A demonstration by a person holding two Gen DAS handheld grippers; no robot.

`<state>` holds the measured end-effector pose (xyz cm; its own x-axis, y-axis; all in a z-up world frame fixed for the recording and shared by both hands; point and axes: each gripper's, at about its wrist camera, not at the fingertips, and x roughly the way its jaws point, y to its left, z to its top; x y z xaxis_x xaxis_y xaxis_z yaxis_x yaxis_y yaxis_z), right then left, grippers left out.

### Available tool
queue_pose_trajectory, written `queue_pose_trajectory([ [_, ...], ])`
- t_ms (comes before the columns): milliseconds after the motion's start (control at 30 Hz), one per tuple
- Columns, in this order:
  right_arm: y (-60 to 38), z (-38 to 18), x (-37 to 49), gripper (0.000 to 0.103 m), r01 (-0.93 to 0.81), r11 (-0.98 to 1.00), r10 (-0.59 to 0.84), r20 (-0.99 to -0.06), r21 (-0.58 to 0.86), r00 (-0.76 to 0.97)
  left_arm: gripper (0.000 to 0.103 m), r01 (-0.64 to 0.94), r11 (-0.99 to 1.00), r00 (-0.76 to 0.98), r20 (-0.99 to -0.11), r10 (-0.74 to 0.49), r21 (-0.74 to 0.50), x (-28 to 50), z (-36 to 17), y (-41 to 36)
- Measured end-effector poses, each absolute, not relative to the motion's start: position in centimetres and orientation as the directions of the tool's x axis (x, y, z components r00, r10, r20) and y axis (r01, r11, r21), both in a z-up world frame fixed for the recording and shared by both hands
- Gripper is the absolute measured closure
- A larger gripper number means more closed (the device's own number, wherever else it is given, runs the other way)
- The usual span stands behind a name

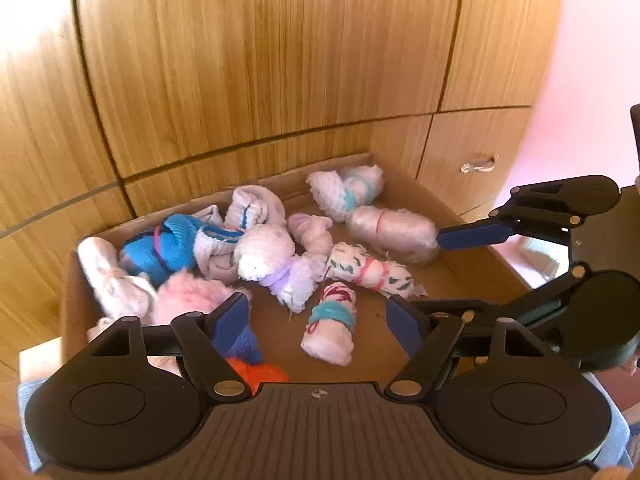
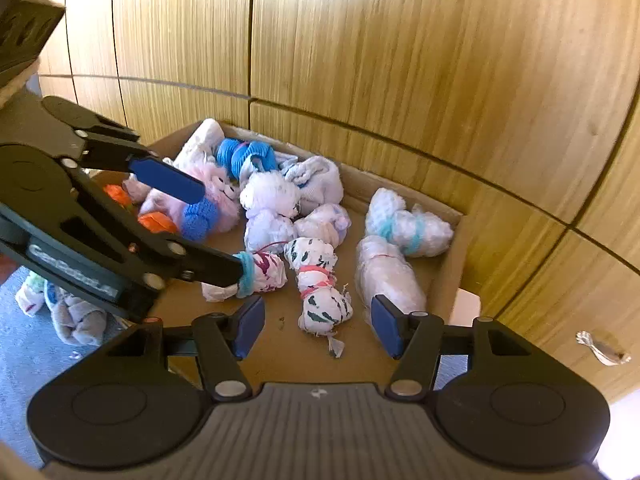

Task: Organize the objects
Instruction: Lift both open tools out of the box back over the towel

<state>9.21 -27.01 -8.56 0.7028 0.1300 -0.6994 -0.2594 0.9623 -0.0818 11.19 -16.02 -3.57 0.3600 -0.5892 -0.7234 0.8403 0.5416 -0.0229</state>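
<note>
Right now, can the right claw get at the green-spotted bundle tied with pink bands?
Probably yes. The right claw is open and empty, with the spotted bundle just ahead in the cardboard box; nothing lies over it.

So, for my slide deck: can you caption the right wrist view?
Both open grippers, right and left, poised above a cardboard box of tied sock bundles.

Counts in your view
You have one cardboard box, about eleven tied sock bundles inside, two grippers.
</note>
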Motion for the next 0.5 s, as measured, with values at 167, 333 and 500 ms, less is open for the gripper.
queue_pose_trajectory([
  [167, -26.6, -6.7, 6.5, 0.043, -0.235, 0.970, 0.144, -0.651, -0.055, 0.746, 0.018, 0.820, 0.572, 0.414, -0.667, -0.619, -0.023, 9.6, -0.9, -11.7],
  [333, -25.2, -5.4, 3.0, 0.040, -0.218, 0.976, 0.173, -0.592, -0.004, 0.787, 0.015, 0.764, 0.645, 0.521, -0.599, -0.608, 0.009, 7.5, 0.4, -5.7],
  [500, -22.8, -5.9, 0.0, 0.031, -0.199, 0.979, 0.188, -0.562, 0.043, 0.806, 0.009, 0.679, 0.733, 0.626, -0.558, -0.545, 0.045, 5.2, -1.3, -0.2],
])
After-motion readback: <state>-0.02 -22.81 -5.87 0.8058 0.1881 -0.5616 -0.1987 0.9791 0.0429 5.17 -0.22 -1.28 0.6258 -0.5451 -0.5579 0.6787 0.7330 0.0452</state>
